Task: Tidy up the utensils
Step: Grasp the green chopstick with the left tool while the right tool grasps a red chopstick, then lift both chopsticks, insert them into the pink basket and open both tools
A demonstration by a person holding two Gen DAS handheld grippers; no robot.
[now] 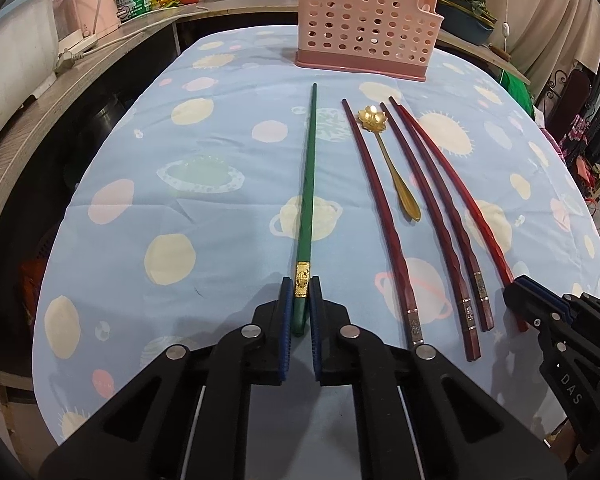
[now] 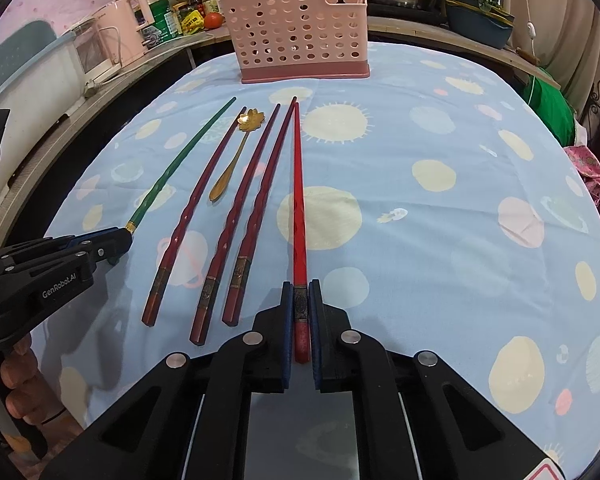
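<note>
Task looks barely begun, by our read: every utensil we can see lies flat on the blue planet-print tablecloth [image 1: 220,240], none standing in the pink perforated holder [image 1: 364,24] at the far end of the table, though a small side compartment of that holder shows something dark we can't identify. In the row, left to right: green chopstick [image 1: 308,184], a dark red chopstick [image 1: 376,208], the gold flower spoon [image 1: 392,164], two more dark red chopsticks [image 1: 432,216] lying close together, then the bright red chopstick [image 2: 299,208] on the right end, its tip touching the neighbour's tip. Left gripper [image 1: 301,292] has its jaws narrowed around the thick end of the green chopstick at the gold band; pads look touching or nearly so, chopstick apparently on the cloth, so we call it gripped but not lifted. Right gripper [image 2: 301,292] does the same on the bright red chopstick, jaws tight against its decorated band, stick lying flat and pointing toward the holder. Left to do, as we judge it: lift both, drop them into the holder, then the three dark red sticks and the spoon.
</note>
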